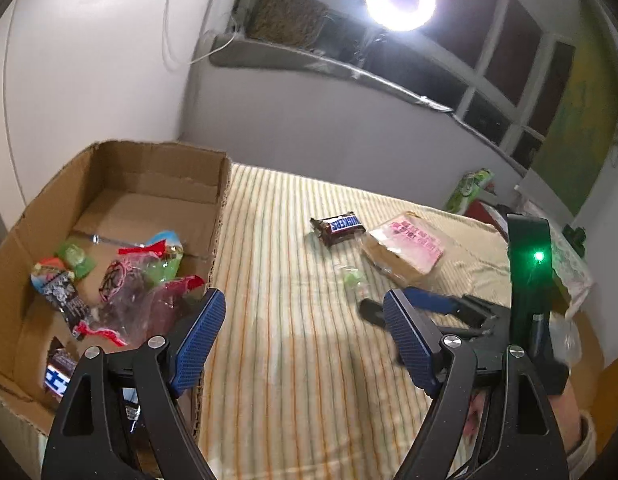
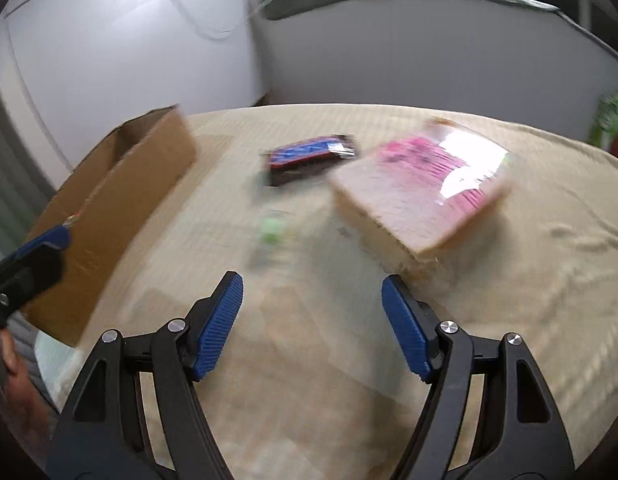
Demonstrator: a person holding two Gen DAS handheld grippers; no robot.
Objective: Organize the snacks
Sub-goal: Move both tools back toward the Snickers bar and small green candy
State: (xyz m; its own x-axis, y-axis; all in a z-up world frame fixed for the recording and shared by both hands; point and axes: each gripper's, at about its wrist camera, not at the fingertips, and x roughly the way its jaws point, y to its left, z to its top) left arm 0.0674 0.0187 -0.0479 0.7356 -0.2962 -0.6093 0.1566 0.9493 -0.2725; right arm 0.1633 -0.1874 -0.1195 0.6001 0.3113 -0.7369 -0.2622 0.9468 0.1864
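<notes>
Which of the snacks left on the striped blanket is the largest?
The flat rectangular pink-labelled clear-wrapped packet, right of the dark brown Snickers bar. It is far wider than that bar or the small green clear-wrapped candy in front of them.

The right wrist view is motion-blurred: the Snickers bar [image 2: 309, 157] label is unreadable, and the small green packet [image 2: 272, 232] is an indistinct smear. The cardboard box [image 2: 121, 200] hides its contents there.

- Left wrist view looks down along its fingers, close over the striped cloth [image 1: 293, 280], beside the cardboard box [image 1: 121, 208].
- Right wrist view (badly blurred) faces likewise; both seemingly share the Snickers bar [image 1: 338, 227] and pink packet [image 2: 425, 184].
</notes>
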